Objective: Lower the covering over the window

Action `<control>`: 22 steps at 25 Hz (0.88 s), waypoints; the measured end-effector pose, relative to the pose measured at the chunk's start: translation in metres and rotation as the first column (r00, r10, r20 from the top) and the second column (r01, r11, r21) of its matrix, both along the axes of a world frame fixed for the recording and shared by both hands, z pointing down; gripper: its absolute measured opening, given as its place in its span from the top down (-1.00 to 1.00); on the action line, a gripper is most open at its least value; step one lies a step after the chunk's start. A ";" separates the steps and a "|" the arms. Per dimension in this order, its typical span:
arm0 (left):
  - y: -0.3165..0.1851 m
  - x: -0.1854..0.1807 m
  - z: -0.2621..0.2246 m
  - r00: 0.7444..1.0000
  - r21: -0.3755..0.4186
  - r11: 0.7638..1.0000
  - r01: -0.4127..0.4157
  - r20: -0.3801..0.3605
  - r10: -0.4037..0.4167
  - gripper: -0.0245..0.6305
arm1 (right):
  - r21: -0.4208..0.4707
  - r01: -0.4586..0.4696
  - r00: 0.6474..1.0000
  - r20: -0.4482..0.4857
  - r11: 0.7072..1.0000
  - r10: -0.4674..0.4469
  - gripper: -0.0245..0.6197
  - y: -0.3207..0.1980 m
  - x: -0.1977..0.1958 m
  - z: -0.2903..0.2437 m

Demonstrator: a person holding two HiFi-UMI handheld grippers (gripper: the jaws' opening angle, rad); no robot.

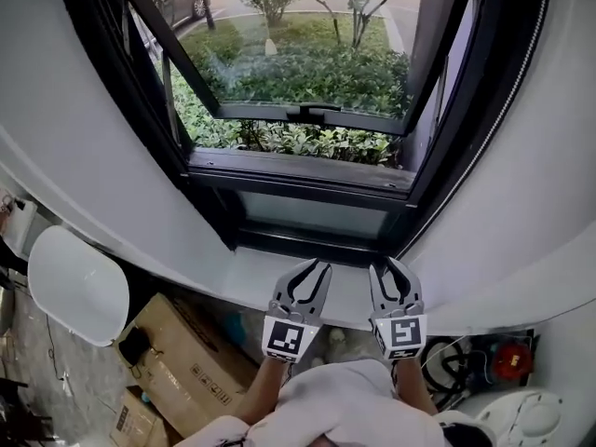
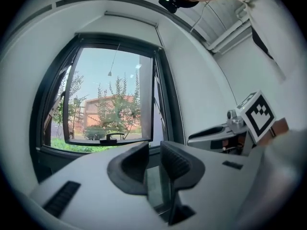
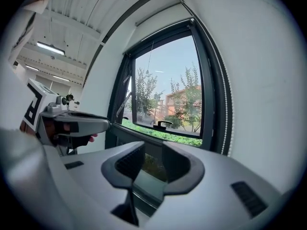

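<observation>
Low over the pale window sill (image 1: 244, 282), I hold both tools side by side, tips pointed at the window (image 1: 307, 91). My left hand-held gripper (image 1: 313, 270) has its jaws partly apart with nothing between the pads; through the gap I see only the dark lower frame. My right hand-held gripper (image 1: 387, 270) is just beside it, not touching. Its jaws are opening, and they too are empty, with the frame and greenery showing between them.

The window is bare from top to sill. Its sash (image 1: 279, 45) is swung outward, a dark handle (image 1: 312, 112) sits on the bottom rail, and shrubs (image 1: 279, 138) lie beyond. The covering (image 2: 129, 19) I can make out only as a narrow pale strip along the top of the recess, well above both tools. A bead chain (image 3: 226, 119) runs down the right side of the frame, clear of my right jaws. A thin cord (image 2: 113, 61) hangs before the upper glass. Cardboard boxes (image 1: 177, 352) lie on the floor at my left.
</observation>
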State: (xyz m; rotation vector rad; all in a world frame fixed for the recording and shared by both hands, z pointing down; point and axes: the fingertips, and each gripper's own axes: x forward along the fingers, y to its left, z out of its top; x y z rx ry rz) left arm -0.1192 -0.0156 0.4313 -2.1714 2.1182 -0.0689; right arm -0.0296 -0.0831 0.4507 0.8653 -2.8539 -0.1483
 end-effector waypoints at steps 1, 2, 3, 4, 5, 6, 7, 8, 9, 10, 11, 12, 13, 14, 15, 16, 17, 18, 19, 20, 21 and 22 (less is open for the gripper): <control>-0.008 0.002 0.001 1.000 -0.003 1.000 -0.013 0.002 0.013 0.68 | -0.002 -0.007 1.000 0.002 1.000 0.007 0.59 -0.005 0.000 0.000; -0.016 0.004 0.001 1.000 -0.006 1.000 -0.025 0.003 0.025 0.68 | -0.005 -0.015 1.000 0.004 1.000 0.015 0.59 -0.011 0.001 0.001; -0.024 0.006 0.002 0.999 -0.010 0.999 -0.037 0.003 0.037 0.68 | -0.010 -0.024 1.000 0.005 1.000 0.024 0.59 -0.016 0.002 0.001; -0.031 0.009 0.003 0.999 -0.013 0.999 -0.049 0.003 0.049 0.68 | -0.014 -0.034 0.999 0.007 0.999 0.034 0.59 -0.022 0.003 0.002; -0.039 0.011 0.003 0.998 -0.015 0.998 -0.062 0.007 0.062 0.68 | -0.019 -0.044 0.999 0.010 0.999 0.044 0.59 -0.027 0.004 0.002; -0.047 0.014 0.003 0.997 -0.014 0.997 -0.075 0.015 0.075 0.68 | -0.022 -0.053 0.998 0.013 0.998 0.053 0.59 -0.032 0.006 0.002; -0.055 0.017 0.003 0.996 -0.013 0.996 -0.088 0.022 0.089 0.68 | -0.026 -0.062 0.998 0.016 0.998 0.062 0.59 -0.038 0.007 0.002; -0.063 0.020 0.004 0.995 -0.015 0.995 -0.101 0.021 0.101 0.68 | -0.029 -0.069 0.997 0.017 0.997 0.069 0.59 -0.042 0.009 0.003; -0.070 0.024 0.005 0.993 -0.022 0.993 -0.113 0.012 0.113 0.68 | -0.032 -0.075 0.997 0.017 0.997 0.076 0.59 -0.046 0.010 0.003; -0.076 0.028 0.006 0.992 -0.027 0.992 -0.125 0.004 0.125 0.68 | -0.037 -0.081 0.997 0.015 0.996 0.081 0.59 -0.050 0.011 0.004; -0.082 0.031 0.007 0.991 -0.029 0.990 -0.136 0.002 0.136 0.68 | -0.041 -0.086 0.996 0.013 0.995 0.086 0.59 -0.053 0.013 0.005; -0.087 0.034 0.007 0.989 -0.031 0.989 -0.146 0.003 0.146 0.68 | -0.045 -0.090 0.996 0.013 0.995 0.090 0.59 -0.055 0.014 0.006; -0.093 0.037 0.008 0.988 -0.035 0.987 -0.154 0.001 0.154 0.68 | -0.048 -0.093 0.995 0.014 0.995 0.094 0.59 -0.058 0.015 0.005; -0.098 0.039 0.008 0.987 -0.039 0.986 -0.161 -0.002 0.161 0.68 | -0.049 -0.097 0.995 0.016 0.994 0.098 0.59 -0.061 0.016 0.005; -0.103 0.042 0.007 0.986 -0.041 0.985 -0.168 -0.003 0.168 0.68 | -0.051 -0.101 0.995 0.018 0.994 0.102 0.59 -0.063 0.017 0.005; -0.107 0.045 0.007 0.984 -0.042 0.984 -0.176 -0.003 0.176 0.68 | -0.053 -0.106 0.994 0.019 0.993 0.108 0.59 -0.065 0.019 0.004; -0.112 0.047 0.006 0.983 -0.041 0.982 -0.185 0.001 0.185 0.68 | -0.056 -0.113 0.993 0.020 0.992 0.114 0.59 -0.067 0.021 0.005; -0.116 0.050 0.006 0.981 -0.040 0.980 -0.194 0.003 0.195 0.68 | -0.058 -0.120 0.992 0.020 0.991 0.121 0.59 -0.069 0.022 0.005; -0.120 0.053 0.007 0.979 -0.042 0.978 -0.205 0.002 0.205 0.68 | -0.059 -0.127 0.991 0.022 0.990 0.129 0.59 -0.070 0.023 0.005; -0.124 0.055 0.007 0.976 -0.043 0.975 -0.216 -0.002 0.216 0.68 | -0.060 -0.135 0.990 0.026 0.989 0.137 0.59 -0.072 0.024 0.005; -0.128 0.058 0.007 0.973 -0.043 0.972 -0.230 -0.005 0.230 0.68 | -0.061 -0.145 0.989 0.030 0.988 0.147 0.59 -0.074 0.025 0.005; -0.132 0.061 0.007 0.970 -0.043 0.969 -0.245 -0.007 0.245 0.68 | -0.063 -0.156 0.987 0.032 0.986 0.158 0.58 -0.075 0.026 0.005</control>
